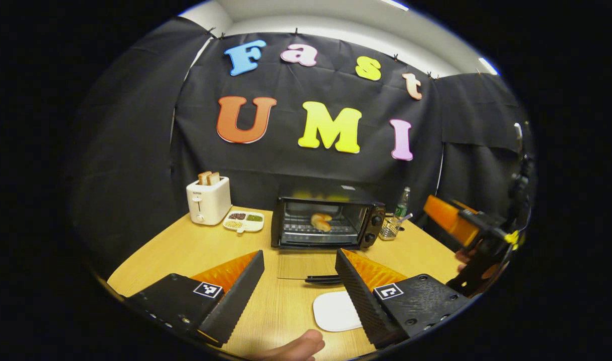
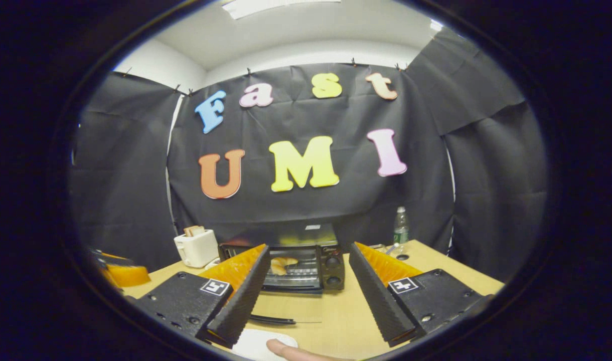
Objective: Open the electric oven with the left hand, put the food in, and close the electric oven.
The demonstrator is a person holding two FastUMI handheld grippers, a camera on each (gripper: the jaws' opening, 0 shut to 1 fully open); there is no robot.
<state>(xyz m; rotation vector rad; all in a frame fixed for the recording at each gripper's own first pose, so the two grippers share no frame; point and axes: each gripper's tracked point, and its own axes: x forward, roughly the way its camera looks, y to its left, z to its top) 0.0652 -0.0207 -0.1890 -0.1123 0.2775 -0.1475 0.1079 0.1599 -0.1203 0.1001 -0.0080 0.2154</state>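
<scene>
The black electric oven stands at the back of the wooden table. Its glass door lies folded down flat, the handle towards me. A golden bread roll rests on the rack inside. My left gripper is open in front of the door with nothing between its fingers. In the right gripper view the oven and roll show between the fingers of my open, empty right gripper. The right gripper also appears at the right of the left gripper view.
A bare white plate lies near the table's front edge, with a fingertip beside it. A white toaster holding bread and a small divided dish stand left of the oven. A bottle and a glass stand on its right.
</scene>
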